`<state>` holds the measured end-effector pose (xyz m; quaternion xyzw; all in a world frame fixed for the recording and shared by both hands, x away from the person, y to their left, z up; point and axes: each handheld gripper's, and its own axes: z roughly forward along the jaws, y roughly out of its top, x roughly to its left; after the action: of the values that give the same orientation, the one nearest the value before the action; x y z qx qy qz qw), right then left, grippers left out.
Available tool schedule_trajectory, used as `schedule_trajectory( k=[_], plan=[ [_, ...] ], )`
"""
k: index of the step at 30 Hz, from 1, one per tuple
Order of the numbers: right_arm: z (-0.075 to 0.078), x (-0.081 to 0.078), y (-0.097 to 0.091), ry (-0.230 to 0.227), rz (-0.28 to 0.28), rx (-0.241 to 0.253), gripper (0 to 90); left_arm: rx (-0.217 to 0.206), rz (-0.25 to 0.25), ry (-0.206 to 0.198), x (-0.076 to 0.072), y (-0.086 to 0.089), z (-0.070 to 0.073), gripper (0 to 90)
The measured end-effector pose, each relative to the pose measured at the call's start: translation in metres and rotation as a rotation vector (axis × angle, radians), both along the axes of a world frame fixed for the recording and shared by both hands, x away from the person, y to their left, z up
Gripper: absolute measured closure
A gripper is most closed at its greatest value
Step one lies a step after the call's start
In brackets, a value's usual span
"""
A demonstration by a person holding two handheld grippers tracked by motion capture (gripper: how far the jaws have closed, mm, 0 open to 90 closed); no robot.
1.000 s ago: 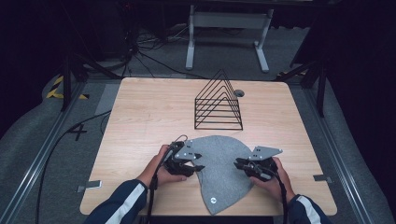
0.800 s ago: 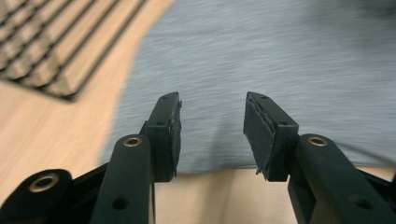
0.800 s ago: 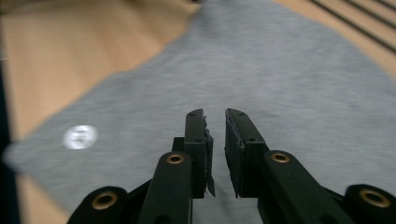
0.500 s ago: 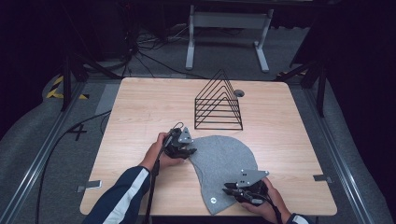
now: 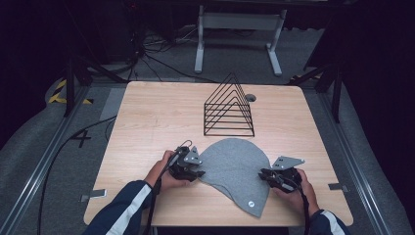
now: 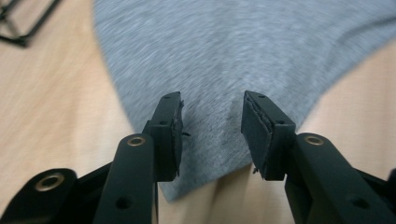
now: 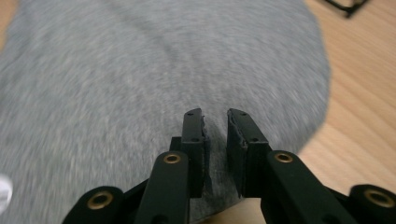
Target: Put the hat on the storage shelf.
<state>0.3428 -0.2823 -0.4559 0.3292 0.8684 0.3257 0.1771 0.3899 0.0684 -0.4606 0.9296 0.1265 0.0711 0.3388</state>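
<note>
Both forearms come in from the near edge, each hand low and wrapped round its tool, the left tool [image 5: 195, 171] pointing inward to the right with its jaws a moderate gap apart, having just closed a little, and the right tool [image 5: 265, 175] pointing inward to the left with jaws narrowly parted.

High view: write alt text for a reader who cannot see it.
A person's two hands hold the left claw and right claw at opposite edges of a grey cloth lying flat on a wooden table. A black wire rack stands behind the cloth.
</note>
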Motion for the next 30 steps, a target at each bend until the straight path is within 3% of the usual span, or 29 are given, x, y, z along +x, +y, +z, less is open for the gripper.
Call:
schedule_trajectory(
  k=[4,8,10,12,15,17,21,24,27,30],
  plan=[
    [0.0,0.01,-0.008,-0.002,-0.043,0.011,75.6,-0.036,-0.012,0.036,-0.014,-0.005,-0.002,59.8],
    [0.0,0.017,-0.011,-0.004,-0.068,0.004,72.0,-0.026,-0.052,0.054,-0.028,-0.013,-0.001,60.3],
    [0.001,0.02,-0.012,0.001,-0.081,0.006,67.0,0.009,-0.078,0.027,-0.034,-0.018,0.002,58.1],
    [0.003,0.022,-0.014,-0.001,-0.091,0.018,61.6,-0.005,-0.071,0.017,-0.034,-0.021,0.005,52.2],
    [0.008,0.028,-0.016,-0.018,-0.134,0.036,52.7,-0.041,-0.023,0.003,-0.023,-0.02,0.012,43.4],
    [0.01,0.034,-0.017,-0.018,-0.151,0.061,49.2,-0.075,0.034,0.005,-0.007,-0.019,0.016,37.8],
    [0.009,0.044,-0.014,0.002,-0.172,0.063,42.3,-0.062,0.1,0.023,0.022,-0.022,0.013,31.3],
    [0.006,0.049,-0.01,0.037,-0.188,0.051,38.8,-0.04,0.143,0.014,0.041,-0.027,0.008,31.2],
    [0.002,0.051,-0.008,0.081,-0.185,0.058,36.6,-0.027,0.17,-0.019,0.052,-0.029,0.005,33.0],
    [0.003,0.051,-0.006,0.093,-0.196,0.043,34.0,-0.049,0.191,0.057,0.063,-0.03,-0.001,30.6]
  ],
)
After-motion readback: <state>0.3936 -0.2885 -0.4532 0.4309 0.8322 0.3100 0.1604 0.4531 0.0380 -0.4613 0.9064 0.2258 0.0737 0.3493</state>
